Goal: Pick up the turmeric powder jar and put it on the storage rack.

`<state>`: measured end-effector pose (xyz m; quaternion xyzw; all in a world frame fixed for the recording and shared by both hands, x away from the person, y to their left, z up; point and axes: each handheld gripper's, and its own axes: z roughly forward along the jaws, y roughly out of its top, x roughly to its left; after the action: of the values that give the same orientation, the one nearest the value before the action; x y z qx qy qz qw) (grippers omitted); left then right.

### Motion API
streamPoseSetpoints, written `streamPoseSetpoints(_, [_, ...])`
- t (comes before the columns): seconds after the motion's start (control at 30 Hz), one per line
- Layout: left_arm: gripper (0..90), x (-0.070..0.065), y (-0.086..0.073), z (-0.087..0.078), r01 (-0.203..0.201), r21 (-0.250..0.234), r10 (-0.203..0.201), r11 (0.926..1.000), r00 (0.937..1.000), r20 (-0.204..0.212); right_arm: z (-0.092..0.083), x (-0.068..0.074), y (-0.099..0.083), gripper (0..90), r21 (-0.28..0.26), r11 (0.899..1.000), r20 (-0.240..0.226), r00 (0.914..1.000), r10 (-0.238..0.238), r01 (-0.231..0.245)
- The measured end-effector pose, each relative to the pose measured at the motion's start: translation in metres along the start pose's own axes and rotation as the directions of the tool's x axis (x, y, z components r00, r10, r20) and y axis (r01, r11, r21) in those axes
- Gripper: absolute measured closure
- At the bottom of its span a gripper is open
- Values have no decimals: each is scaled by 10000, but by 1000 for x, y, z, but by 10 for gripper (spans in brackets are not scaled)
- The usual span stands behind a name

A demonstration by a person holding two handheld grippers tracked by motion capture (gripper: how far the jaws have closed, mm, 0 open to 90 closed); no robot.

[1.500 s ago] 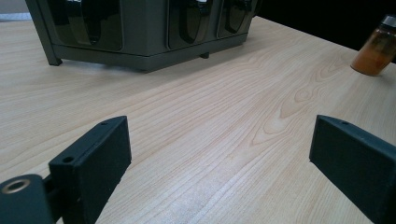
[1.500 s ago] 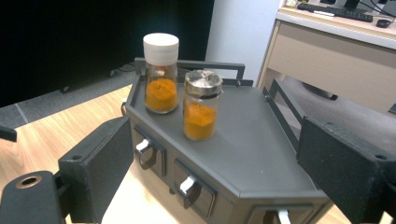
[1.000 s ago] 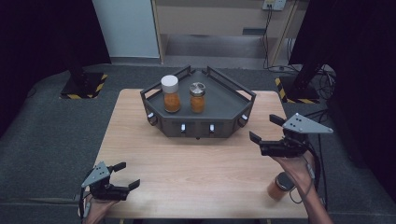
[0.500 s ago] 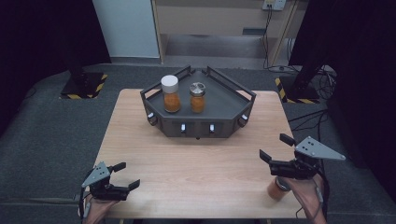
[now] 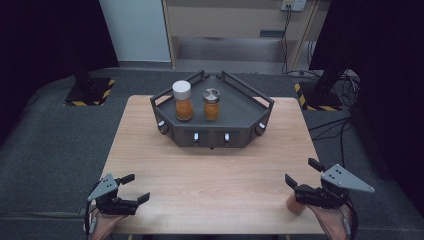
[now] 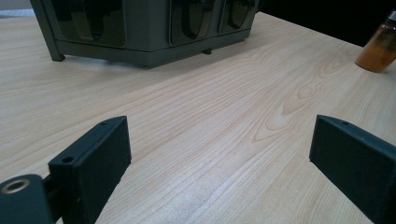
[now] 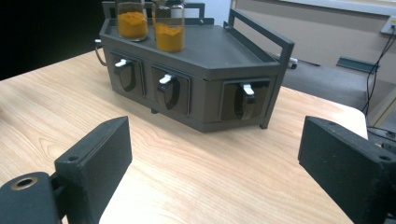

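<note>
A dark grey rack (image 5: pixel 240 117) with small front drawers stands at the back middle of the wooden table (image 5: pixel 210 180). On it are two jars of orange powder, upright: a white-lidded jar (image 5: pixel 182 100) and a silver-lidded jar (image 5: pixel 211 104). A third orange jar (image 5: pixel 294 205) stands near the front right corner, partly hidden under my right gripper (image 5: pixel 301 171), which hovers open above it. My left gripper (image 5: pixel 138 187) is open at the front left, empty. In the left gripper view the jaws (image 6: pixel 219 154) frame bare wood, with the third jar (image 6: pixel 379 46) far off. The right gripper (image 7: pixel 215 158) faces the rack (image 7: pixel 205 93).
Grey carpet surrounds the table. Black stands with yellow-striped bases (image 5: pixel 90 92) sit at the back left and back right, and cables (image 5: pixel 335 80) lie on the floor at the right. Bare wood stretches between the rack and the two grippers.
My right gripper has come back toward the table's front right corner and now covers part of the loose jar. The left gripper has stayed put.
</note>
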<state>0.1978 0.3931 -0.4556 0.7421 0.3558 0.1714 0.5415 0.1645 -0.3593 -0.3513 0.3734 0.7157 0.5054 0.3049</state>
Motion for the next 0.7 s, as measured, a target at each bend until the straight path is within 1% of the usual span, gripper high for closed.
streamPoseSetpoints(0.1, [45, -2, 1, 0, -51, 64, 51, 10000, 10000, -9, -3, 2, -6, 96, 38, 10000, 256, 9997, -56, 55])
streamPoseSetpoints(0.33, [45, -3, 0, -2, -50, 81, 51, 10000, 10000, -52, -6, 1, -21, 96, 309, 9990, 366, 9988, 312, -323])
streamPoseSetpoints(0.43, [45, -3, 0, -2, -44, 90, 45, 10000, 10000, -60, -6, 4, -29, 97, 320, 9989, 567, 9978, 333, -351])
streamPoseSetpoints(0.5, [45, -3, 0, -2, -43, 87, 43, 10000, 10000, -59, -6, 7, -33, 97, 430, 9987, 705, 9972, 257, -288])
streamPoseSetpoints(0.7, [45, -2, 0, -1, -31, 69, 32, 10000, 10000, -52, -4, 7, -45, 95, 622, 9970, 776, 9961, 419, -468])
